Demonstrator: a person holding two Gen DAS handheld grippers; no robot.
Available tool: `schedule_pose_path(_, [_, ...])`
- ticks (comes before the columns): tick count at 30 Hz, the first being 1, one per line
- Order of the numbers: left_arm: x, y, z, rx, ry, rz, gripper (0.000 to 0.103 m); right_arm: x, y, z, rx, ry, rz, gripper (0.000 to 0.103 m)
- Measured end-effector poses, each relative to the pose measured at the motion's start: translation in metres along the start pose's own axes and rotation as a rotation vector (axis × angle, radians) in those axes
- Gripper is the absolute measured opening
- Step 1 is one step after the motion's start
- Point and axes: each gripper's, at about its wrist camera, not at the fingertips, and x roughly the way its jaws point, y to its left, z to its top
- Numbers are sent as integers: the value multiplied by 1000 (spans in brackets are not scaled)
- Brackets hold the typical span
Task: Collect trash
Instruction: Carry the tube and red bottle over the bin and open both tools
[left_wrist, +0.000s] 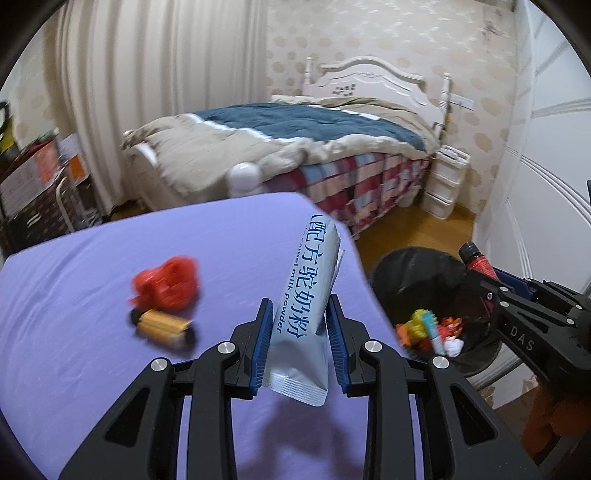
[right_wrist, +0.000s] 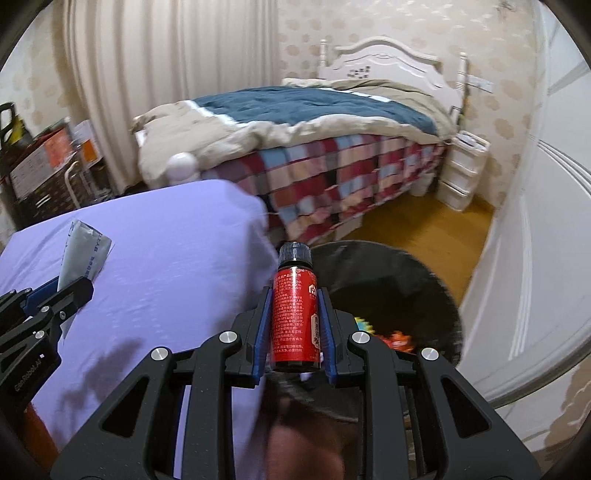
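A: Purple cloth covered the surface (left_wrist: 92, 258), filling the lower left of the left wrist view. What did the left gripper (left_wrist: 297, 325) have?

B: It was clamped narrowly on a long pale blue-and-white foil sachet of milk powder (left_wrist: 306, 306), which stood tilted between the blue pads at the frame's centre.

A: And the right gripper (right_wrist: 295, 317)?

B: Closed tight on a small red-labelled bottle with a black screw cap (right_wrist: 295, 314), upright at the centre of the right wrist view. That bottle also showed at the right edge of the left view.

A: Where was the bin?

B: The round black-lined trash bin (left_wrist: 413, 273) sat on the wooden floor at the lower right of the left view, just beside the surface's edge. Colourful wrappers (left_wrist: 428, 328) lay inside. In the right view its rim appeared just behind the bottle.

A: Anything left on the cloth?

B: A crumpled red wrapper (left_wrist: 166, 282) and, touching it, a small yellow-ribbed cylinder with dark ends (left_wrist: 162, 326), both blurred, at the left of centre.

A: Background?

B: A bed with a blue and beige quilt (left_wrist: 295, 125) in the upper middle.
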Motion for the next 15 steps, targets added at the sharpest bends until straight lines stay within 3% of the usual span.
schedule_pose_path(15, [62,-91,28,134,23,-75,31,29,-76,6,91,9,-100,23])
